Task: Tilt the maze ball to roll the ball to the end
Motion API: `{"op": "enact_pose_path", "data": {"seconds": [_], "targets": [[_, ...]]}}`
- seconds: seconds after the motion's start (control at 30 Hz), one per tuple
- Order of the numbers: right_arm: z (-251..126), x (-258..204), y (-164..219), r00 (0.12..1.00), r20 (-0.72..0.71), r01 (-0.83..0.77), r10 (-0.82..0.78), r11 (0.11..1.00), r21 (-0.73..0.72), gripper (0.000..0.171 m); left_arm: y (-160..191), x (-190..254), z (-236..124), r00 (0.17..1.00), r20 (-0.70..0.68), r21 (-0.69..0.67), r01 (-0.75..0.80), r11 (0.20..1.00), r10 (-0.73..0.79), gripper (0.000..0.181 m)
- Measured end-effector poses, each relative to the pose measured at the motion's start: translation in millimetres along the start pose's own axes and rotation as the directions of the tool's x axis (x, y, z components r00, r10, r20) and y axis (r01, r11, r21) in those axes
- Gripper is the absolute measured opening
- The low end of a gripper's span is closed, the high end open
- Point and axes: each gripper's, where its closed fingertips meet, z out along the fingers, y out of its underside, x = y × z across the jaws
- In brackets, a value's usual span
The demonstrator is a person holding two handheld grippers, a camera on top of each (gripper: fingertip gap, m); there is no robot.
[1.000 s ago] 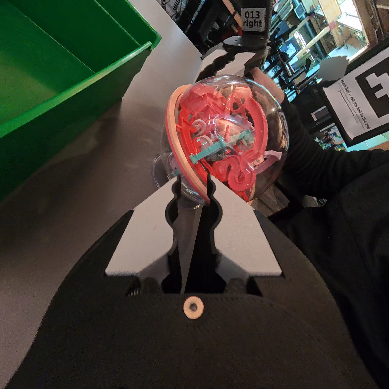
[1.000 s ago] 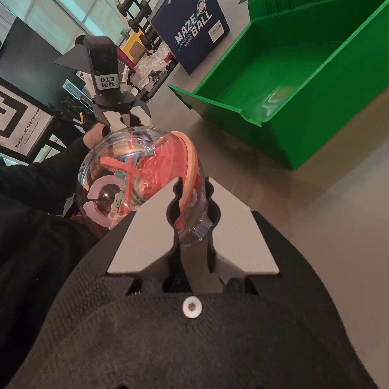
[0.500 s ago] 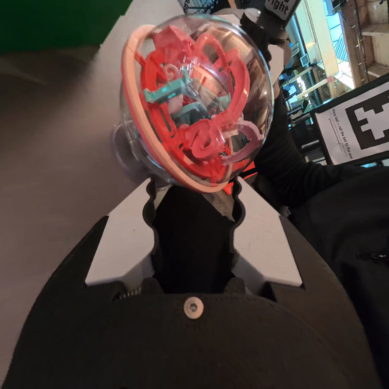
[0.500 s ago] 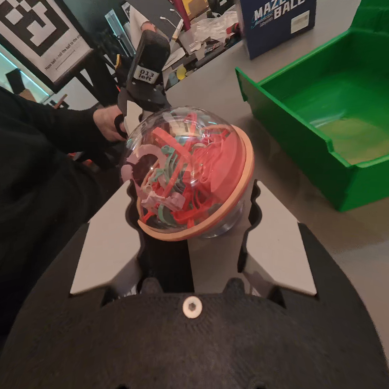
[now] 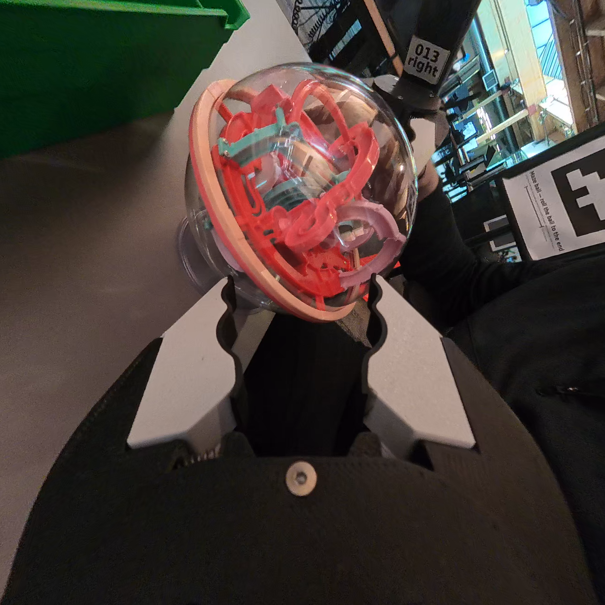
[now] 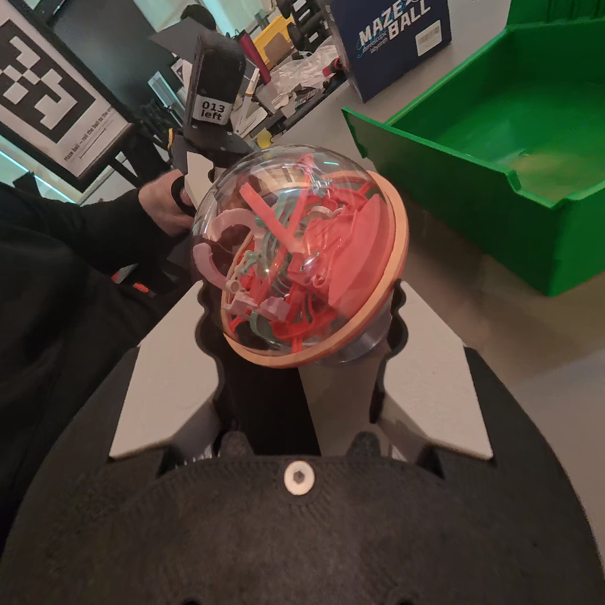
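Note:
The maze ball (image 5: pixel 294 190) is a clear sphere with red, teal and lilac tracks inside and a peach rim. It is held up over the near edge of the grey table (image 5: pixel 82 262), with its rim tilted. My left gripper (image 5: pixel 301 281) has its jaws wide, and both fingertips (image 5: pixel 229 284) press on the underside of the sphere. My right gripper (image 6: pixel 298 288) clasps the maze ball (image 6: pixel 294 262) from the opposite side in the same way. Each gripper's black body shows behind the ball in the other's view. I cannot pick out the small ball inside for sure.
A green bin (image 6: pixel 458 203) stands on the table just beyond the ball, also in the left wrist view (image 5: pixel 98 65). A dark blue box (image 6: pixel 393 42) stands behind it. A person's dark sleeve (image 5: pixel 491 294) and hand (image 6: pixel 160 203) are close by. A black-and-white marker sign (image 5: pixel 563 203) stands off the table.
Both grippers went from pinching the ball's rim with narrow jaws to clasping the sphere with wide jaws. The ball has turned, so its rim now lies at a different tilt.

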Motion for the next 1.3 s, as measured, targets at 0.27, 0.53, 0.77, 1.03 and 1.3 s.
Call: {"op": "enact_pose_path", "data": {"seconds": [0.27, 0.53, 0.77, 1.03, 1.3], "targets": [[7.9, 1.4, 8.2, 0.996, -0.082, -0.041, 0.042, 0.999, 0.025, 0.109, -18.8, -9.0, -10.4, 1.0, -0.002, -0.024, -0.015, 1.0, 0.015, 0.078], [15.0, 2.7, 15.6, 0.99, -0.138, -0.038, 0.039, 0.999, 0.008, 0.111, -31.3, -14.8, -14.7, 1.0, -0.013, -0.043, -0.018, 0.999, 0.018, 0.078], [18.0, 3.4, 20.4, 0.983, -0.181, -0.02, 0.015, 1.0, -0.023, 0.11, -36.5, -17.9, -15.4, 1.0, -0.03, -0.049, 0.0, 0.999, -0.001, 0.077], [22.0, 2.9, 28.4, 0.979, -0.206, -0.007, -0.006, 0.998, -0.063, 0.108, -44.4, -21.2, -17.3, 0.999, -0.044, -0.045, 0.02, 0.999, -0.022, 0.077], [27.0, 4.3, 38.4, 0.974, -0.224, 0.002, -0.029, 0.993, -0.119, 0.106, -53.9, -21.6, -17.3, 1.0, -0.02, -0.055, 0.001, 0.999, -0.002, 0.077]]}}
